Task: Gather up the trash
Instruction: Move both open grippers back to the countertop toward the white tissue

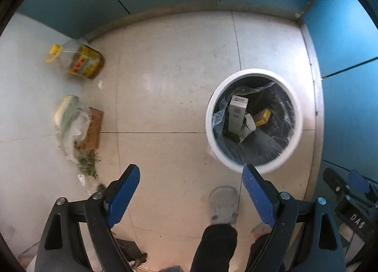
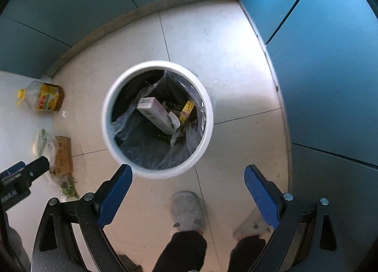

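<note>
A white round bin (image 1: 210,116) with a clear liner stands on the tiled floor; it also shows in the right wrist view (image 2: 106,116). Inside lie a white carton (image 2: 153,110) and a yellow box (image 2: 187,109). On the floor at the left lie an oil bottle with a yellow cap (image 1: 80,60), a plastic bag with greens (image 1: 70,118), a brown cardboard box (image 1: 93,128) and loose green scraps (image 1: 88,165). My left gripper (image 1: 191,172) is open and empty above the floor. My right gripper (image 2: 189,172) is open and empty, just this side of the bin.
Blue cabinet panels (image 1: 342,36) line the back and right of the floor. The person's grey slippers (image 1: 223,203) and dark trouser legs stand below the grippers. The right gripper shows at the right edge of the left wrist view (image 1: 349,189).
</note>
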`<action>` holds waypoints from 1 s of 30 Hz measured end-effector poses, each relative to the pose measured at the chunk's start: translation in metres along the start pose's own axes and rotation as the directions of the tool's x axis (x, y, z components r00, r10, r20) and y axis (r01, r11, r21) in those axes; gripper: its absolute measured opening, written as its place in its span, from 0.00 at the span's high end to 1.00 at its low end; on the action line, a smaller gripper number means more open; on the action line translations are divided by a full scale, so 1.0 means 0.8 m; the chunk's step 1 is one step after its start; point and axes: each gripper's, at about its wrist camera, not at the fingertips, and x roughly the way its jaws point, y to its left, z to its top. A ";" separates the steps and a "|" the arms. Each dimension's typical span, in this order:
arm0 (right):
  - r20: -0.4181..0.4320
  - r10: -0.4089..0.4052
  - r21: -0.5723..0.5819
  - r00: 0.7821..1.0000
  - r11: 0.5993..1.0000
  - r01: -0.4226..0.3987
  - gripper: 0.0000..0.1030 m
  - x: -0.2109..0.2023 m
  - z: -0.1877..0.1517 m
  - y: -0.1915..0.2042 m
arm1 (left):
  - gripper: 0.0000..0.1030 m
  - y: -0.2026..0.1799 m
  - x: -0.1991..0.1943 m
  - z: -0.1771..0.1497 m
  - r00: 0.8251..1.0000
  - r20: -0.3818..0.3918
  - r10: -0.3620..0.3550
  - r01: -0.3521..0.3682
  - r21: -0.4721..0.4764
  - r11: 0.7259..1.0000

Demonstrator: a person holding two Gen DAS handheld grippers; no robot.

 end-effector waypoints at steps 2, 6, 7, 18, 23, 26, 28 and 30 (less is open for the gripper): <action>0.005 0.001 -0.003 1.000 1.000 -0.001 0.05 -0.038 -0.008 0.001 | 0.14 0.003 -0.036 -0.013 1.000 0.019 0.000 0.000 0.005 1.000; 0.038 0.007 -0.025 0.999 1.000 -0.006 0.01 -0.124 -0.029 0.005 | 0.14 0.003 -0.114 -0.044 0.998 0.068 -0.005 0.005 0.010 1.000; 0.049 0.010 -0.034 0.999 0.999 -0.009 0.01 -0.151 -0.036 0.007 | 0.14 0.003 -0.131 -0.050 0.997 0.079 -0.007 0.006 0.015 1.000; 0.179 0.062 -0.076 0.982 0.996 -0.049 0.01 -0.392 -0.116 0.003 | 0.14 0.008 -0.312 -0.132 0.984 0.167 -0.056 0.054 0.018 0.998; 0.227 0.115 -0.088 0.967 0.991 -0.097 0.01 -0.481 -0.154 -0.010 | 0.14 0.001 -0.382 -0.167 0.974 0.217 -0.065 0.058 0.036 0.998; 0.246 0.182 -0.078 0.952 0.983 -0.167 0.01 -0.522 -0.170 -0.030 | 0.14 -0.012 -0.413 -0.179 0.967 0.247 -0.063 0.052 0.052 0.997; 0.260 0.236 -0.038 0.936 0.971 -0.235 0.00 -0.545 -0.180 -0.054 | 0.14 -0.028 -0.433 -0.180 0.958 0.279 -0.059 0.041 0.067 0.997; 0.279 0.279 0.020 0.919 0.955 -0.297 0.00 -0.564 -0.188 -0.090 | 0.00 -0.048 -0.456 -0.179 0.943 0.325 -0.075 0.048 0.092 0.995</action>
